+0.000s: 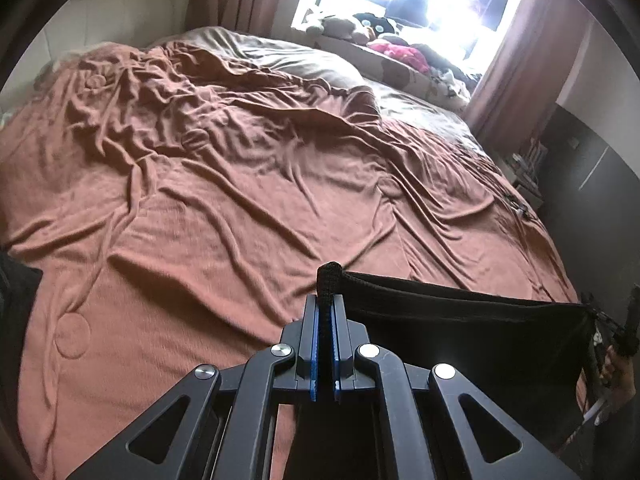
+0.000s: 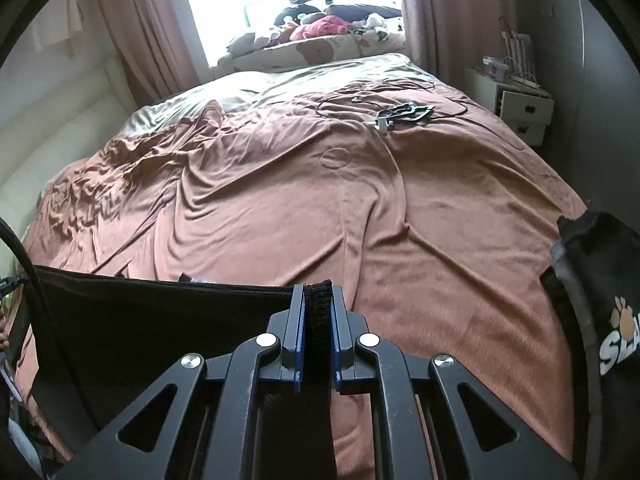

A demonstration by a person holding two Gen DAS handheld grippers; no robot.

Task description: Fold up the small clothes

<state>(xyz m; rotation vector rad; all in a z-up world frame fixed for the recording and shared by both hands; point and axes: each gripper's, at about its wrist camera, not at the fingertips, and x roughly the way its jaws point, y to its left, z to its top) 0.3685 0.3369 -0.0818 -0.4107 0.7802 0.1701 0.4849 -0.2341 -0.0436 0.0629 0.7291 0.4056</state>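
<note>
I've got both grippers, left [image 1: 325, 300] and right [image 2: 318, 300], clenched on the black garment's [image 1: 460, 320] top corners; limp, light cloth sagging between the fingers, so corner grips suit it.

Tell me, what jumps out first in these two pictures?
A black fabric garment hangs stretched between two black metal grippers, the left gripper and the right gripper, each clamped on a corner. Behind it spreads a wrinkled rust-brown bedspread. At the far end, soft toys crowd a bright window sill.
</note>
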